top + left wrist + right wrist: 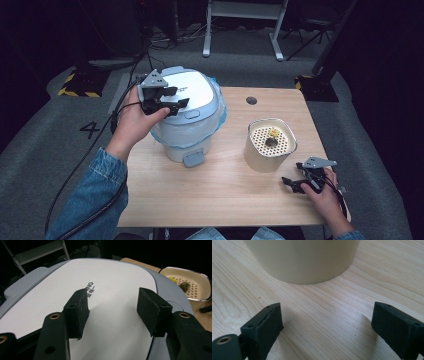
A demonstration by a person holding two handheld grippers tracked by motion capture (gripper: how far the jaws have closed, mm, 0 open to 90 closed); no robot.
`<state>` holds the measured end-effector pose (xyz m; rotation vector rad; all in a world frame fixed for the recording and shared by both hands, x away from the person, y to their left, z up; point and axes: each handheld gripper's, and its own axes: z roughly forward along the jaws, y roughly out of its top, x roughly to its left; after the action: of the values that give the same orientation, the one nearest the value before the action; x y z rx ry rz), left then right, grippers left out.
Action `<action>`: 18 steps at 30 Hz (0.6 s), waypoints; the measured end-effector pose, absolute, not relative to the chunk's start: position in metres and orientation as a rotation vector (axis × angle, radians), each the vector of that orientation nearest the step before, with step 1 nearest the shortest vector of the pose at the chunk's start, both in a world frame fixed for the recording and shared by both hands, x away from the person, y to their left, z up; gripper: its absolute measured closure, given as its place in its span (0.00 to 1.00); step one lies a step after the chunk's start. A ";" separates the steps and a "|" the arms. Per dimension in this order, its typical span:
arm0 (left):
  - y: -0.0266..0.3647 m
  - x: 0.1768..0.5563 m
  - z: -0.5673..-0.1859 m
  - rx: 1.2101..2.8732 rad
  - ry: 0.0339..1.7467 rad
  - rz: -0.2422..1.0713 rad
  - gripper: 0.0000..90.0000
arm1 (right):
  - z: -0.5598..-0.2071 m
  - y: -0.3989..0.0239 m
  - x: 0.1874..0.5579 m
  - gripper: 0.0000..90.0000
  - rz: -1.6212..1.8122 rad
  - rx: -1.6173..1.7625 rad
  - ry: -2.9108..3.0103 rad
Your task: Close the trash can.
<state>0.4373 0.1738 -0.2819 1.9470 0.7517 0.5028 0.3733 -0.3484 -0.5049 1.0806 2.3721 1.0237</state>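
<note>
Item: white-lidded, pale blue round bin (187,112), being kept at the wooden table's (210,200) far left. Left gripper (175,97) is being held above its lid, jaws parted, empty. Right gripper (292,184) is being rested near the cream perforated-top canister (270,145), jaws wide, empty.

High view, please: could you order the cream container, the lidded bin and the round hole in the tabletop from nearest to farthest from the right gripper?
From the right gripper:
1. Cream container, just beyond it.
2. Lidded bin, across at left.
3. Round hole, near the far edge; close to the bin's distance.
</note>
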 end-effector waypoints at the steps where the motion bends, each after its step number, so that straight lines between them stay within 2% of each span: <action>1: 0.175 0.438 -0.282 1.946 0.743 0.499 0.47 | -0.505 -0.348 0.373 0.11 1.023 1.081 2.372; 3: 0.175 0.437 -0.282 1.953 0.735 0.483 0.34 | -0.505 -0.348 0.373 0.11 1.023 1.081 2.372; 4: 0.176 0.436 -0.282 1.958 0.732 0.473 0.31 | -0.505 -0.348 0.373 0.11 1.023 1.081 2.372; 18: 0.188 0.382 -0.270 1.938 0.736 0.469 0.26 | -0.505 -0.348 0.373 0.11 1.022 1.081 2.373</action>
<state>0.3824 0.1884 -0.2703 1.9385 0.7360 0.4685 0.3733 -0.3484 -0.5048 1.0811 2.3725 1.0223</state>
